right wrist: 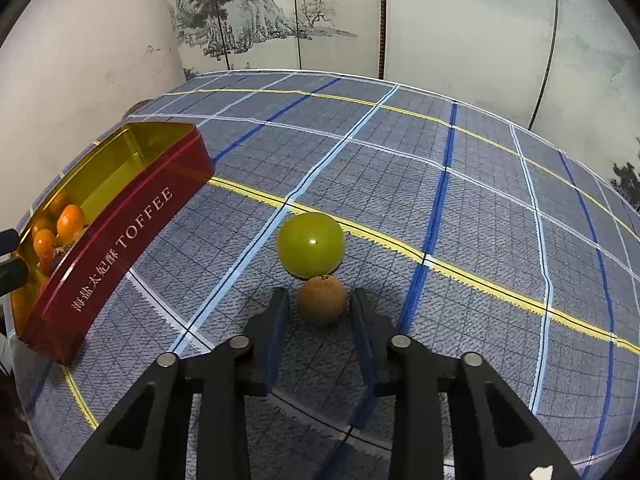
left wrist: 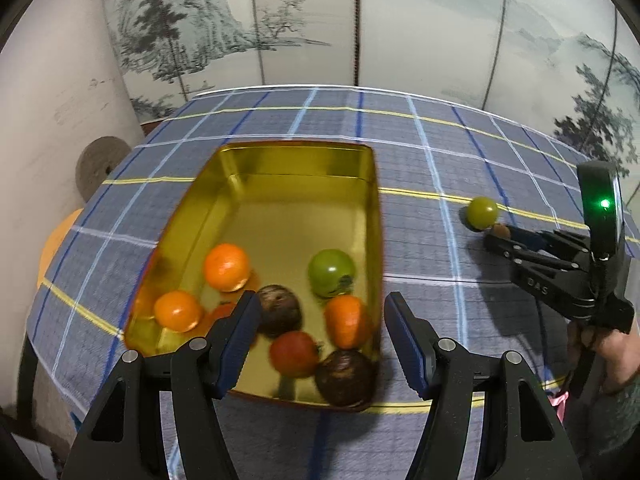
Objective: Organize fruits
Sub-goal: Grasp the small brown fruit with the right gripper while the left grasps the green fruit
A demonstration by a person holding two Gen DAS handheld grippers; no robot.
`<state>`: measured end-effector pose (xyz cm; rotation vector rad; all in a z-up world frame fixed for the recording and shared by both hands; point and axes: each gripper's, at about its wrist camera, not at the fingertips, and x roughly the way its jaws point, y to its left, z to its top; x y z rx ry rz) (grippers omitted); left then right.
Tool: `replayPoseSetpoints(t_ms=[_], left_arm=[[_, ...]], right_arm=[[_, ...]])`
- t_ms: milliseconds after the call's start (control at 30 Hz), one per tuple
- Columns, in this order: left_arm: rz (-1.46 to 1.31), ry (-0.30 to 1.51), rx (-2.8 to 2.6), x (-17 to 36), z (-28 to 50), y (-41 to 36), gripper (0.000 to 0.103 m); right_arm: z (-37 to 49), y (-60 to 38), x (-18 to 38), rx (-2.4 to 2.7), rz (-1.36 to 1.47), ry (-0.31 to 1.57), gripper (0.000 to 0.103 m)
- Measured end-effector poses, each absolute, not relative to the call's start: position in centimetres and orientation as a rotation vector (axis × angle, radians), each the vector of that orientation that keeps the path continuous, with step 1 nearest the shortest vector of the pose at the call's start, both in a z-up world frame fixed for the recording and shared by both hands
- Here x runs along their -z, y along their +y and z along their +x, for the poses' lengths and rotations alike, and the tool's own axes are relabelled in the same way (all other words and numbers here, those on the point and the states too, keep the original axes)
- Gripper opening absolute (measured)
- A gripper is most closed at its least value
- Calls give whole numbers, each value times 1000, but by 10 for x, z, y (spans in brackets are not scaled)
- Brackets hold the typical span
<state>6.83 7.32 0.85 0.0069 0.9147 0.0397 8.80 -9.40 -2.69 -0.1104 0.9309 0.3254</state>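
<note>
Between the two fingers of the right gripper (right wrist: 320, 300), a small brown fruit (right wrist: 322, 300) was seen on the checked tablecloth (right wrist: 480, 208), and the fingers were closed in on its two sides; whether the pads really pressed it could not be told for sure, but it looked pinched. Just behind it, touching or almost touching, a bigger green fruit (right wrist: 311, 244) was lying on a yellow line of the cloth. To the left, well apart from both, a red tin (right wrist: 120, 236) with the word TOFFEE on its side was standing, with a golden inside. In the left wrist view, several fruits were found in the near half of this tin: three orange ones, a green one (left wrist: 331, 273), a red one (left wrist: 295, 354) and two dark brown ones. The left gripper (left wrist: 320, 336) was held above the near end of the tin with its fingers spread and nothing between them. Behind the table, a painted folding screen (left wrist: 280, 20) was seen.
</note>
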Motion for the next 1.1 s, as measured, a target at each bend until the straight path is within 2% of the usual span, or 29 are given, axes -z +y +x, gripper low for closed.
replayPoseSetpoints(t_ms=[67, 733, 1100], left_arm=[[15, 921, -25, -7, 71, 64, 65], [47, 872, 96, 3, 109, -17, 65], [30, 911, 148, 21, 145, -46, 65]], right_arm=[[88, -95, 27, -324, -108, 925, 23], [82, -170, 26, -167, -54, 920, 23], [74, -220, 25, -80, -29, 924, 23]])
